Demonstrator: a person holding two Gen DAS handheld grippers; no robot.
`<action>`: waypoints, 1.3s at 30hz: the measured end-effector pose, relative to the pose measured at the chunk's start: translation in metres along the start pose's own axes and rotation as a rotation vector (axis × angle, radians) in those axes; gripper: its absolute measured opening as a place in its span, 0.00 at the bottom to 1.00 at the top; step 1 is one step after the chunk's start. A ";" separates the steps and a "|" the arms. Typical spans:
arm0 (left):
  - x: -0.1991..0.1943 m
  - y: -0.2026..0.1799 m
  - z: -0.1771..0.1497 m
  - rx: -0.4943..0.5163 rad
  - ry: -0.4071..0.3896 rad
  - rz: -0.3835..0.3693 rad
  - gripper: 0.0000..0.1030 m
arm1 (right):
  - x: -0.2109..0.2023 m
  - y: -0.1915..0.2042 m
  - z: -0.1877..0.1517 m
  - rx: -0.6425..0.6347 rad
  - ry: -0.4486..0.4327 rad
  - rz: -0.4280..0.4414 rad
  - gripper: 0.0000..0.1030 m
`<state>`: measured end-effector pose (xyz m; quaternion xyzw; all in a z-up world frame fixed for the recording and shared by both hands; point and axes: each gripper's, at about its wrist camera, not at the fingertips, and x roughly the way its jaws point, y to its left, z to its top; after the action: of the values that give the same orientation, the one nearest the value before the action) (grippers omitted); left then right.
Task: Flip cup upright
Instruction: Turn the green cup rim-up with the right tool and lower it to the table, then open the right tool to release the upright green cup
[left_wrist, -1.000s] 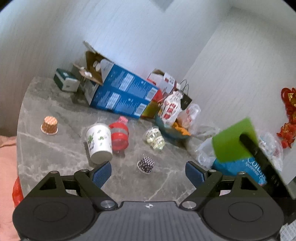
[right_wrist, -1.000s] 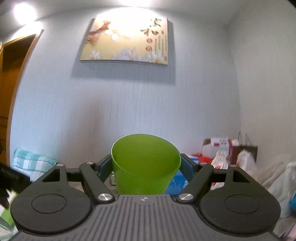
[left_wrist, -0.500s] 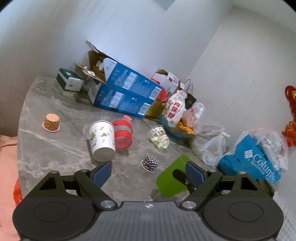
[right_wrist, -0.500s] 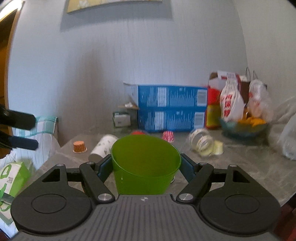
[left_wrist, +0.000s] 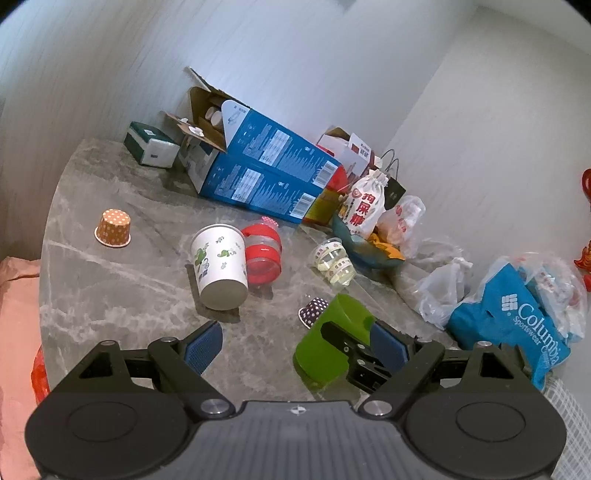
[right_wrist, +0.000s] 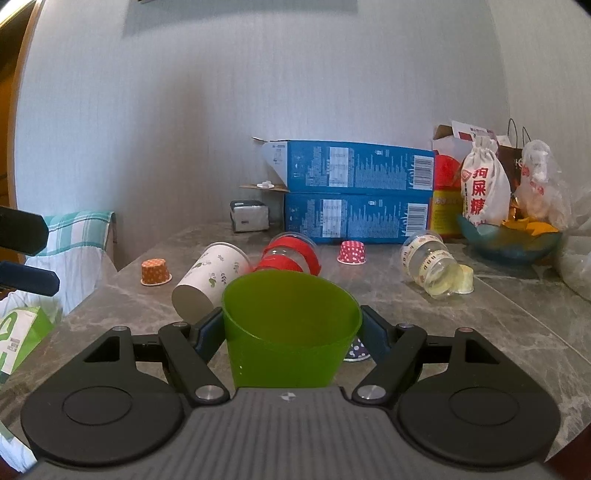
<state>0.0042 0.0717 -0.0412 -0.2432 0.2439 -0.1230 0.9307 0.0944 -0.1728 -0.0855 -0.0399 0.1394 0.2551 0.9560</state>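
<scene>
My right gripper (right_wrist: 291, 332) is shut on a green plastic cup (right_wrist: 290, 328), mouth up, low over the grey marble table (right_wrist: 461, 332). In the left wrist view the green cup (left_wrist: 332, 343) stands close to the table's near edge with the right gripper's fingers (left_wrist: 354, 354) around it. My left gripper (left_wrist: 295, 343) is open and empty, above the near edge, with the cup just inside its right finger. A white paper cup (left_wrist: 219, 267) lies on its side in the middle of the table.
A red-banded clear cup (left_wrist: 262, 253), a clear printed cup (left_wrist: 334, 262) and a dark dotted small cup (left_wrist: 312, 310) lie tipped. Orange (left_wrist: 112, 228) and pink (right_wrist: 352, 253) dotted cups sit mouth down. Blue boxes (left_wrist: 266, 173), a bowl (right_wrist: 509, 240) and bags (left_wrist: 517, 317) crowd the back and right.
My right gripper has brought the green cup down from the air to just above the table near its front edge. My left gripper has hardly moved.
</scene>
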 end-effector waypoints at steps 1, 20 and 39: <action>0.000 0.000 -0.001 -0.002 0.002 -0.001 0.87 | 0.002 0.001 0.000 -0.005 -0.002 -0.002 0.74; 0.003 0.003 -0.002 0.053 -0.006 0.092 0.92 | -0.007 0.012 -0.013 -0.032 -0.012 -0.020 0.99; -0.049 -0.074 0.012 0.340 -0.056 0.276 1.00 | -0.137 -0.008 0.072 0.069 0.146 -0.114 0.99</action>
<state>-0.0392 0.0299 0.0251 -0.0505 0.2245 -0.0268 0.9728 0.0018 -0.2343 0.0233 -0.0335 0.2146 0.1916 0.9571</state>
